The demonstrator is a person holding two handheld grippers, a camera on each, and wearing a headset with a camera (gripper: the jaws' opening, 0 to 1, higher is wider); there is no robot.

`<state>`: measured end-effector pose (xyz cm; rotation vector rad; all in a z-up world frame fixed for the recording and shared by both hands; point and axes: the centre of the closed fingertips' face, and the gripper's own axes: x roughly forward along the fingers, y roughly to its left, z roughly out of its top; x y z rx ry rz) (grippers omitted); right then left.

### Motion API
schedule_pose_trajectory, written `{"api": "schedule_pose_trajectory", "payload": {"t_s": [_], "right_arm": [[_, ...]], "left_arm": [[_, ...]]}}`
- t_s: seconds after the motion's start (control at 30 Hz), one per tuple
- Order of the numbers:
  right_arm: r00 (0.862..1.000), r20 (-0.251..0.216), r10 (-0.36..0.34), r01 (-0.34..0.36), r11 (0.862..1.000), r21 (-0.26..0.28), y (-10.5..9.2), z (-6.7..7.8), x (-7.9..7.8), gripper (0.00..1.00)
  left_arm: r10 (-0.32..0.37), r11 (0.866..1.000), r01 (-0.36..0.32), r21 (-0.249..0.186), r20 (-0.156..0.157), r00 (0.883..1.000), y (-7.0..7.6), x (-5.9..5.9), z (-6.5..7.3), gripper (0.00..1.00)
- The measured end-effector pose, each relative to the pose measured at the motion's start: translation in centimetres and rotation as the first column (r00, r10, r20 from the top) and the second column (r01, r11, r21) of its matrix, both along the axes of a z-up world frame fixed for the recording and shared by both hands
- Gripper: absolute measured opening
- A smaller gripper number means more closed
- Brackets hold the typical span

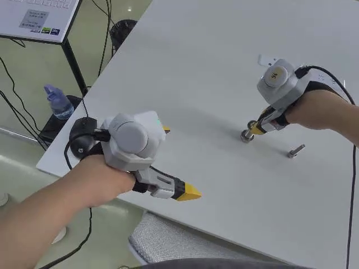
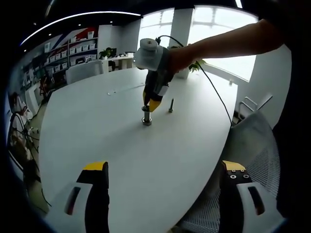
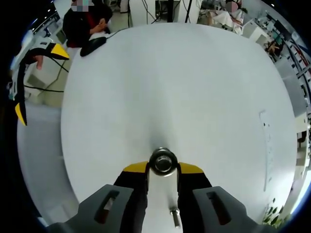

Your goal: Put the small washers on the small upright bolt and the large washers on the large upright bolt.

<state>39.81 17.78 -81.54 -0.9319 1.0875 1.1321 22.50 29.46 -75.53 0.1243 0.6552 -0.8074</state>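
The large upright bolt (image 1: 247, 135) stands on the white table (image 1: 213, 67) with a stack of rings at its base. My right gripper (image 1: 257, 129) leans down onto it from the right. In the right gripper view a large washer (image 3: 163, 161) sits gripped between the two yellow tips of the right gripper (image 3: 163, 168). The small upright bolt (image 1: 295, 150) stands bare just to the right, also seen as the small bolt (image 3: 174, 213) and the small bolt (image 2: 171, 104). My left gripper (image 2: 164, 167) hovers wide open and holds nothing, near the table's front left edge (image 1: 188, 192).
A water bottle (image 1: 58, 103) and cables lie on the floor to the left of the table. A grey chair (image 1: 168, 241) sits below the table's near edge. Several seated people (image 3: 82, 24) are beyond the far end.
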Motion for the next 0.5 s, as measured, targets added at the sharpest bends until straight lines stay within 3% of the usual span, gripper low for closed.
{"api": "schedule_pose_trajectory", "payload": {"t_s": [0.5], "right_arm": [[1.000,-0.007,0.005,-0.005,1.000,-0.013,0.0,-1.8,-0.7,0.22]], "left_arm": [[0.010,1.000,-0.009,0.012,-0.023,1.000,0.6,-0.3,-0.3,0.92]]}}
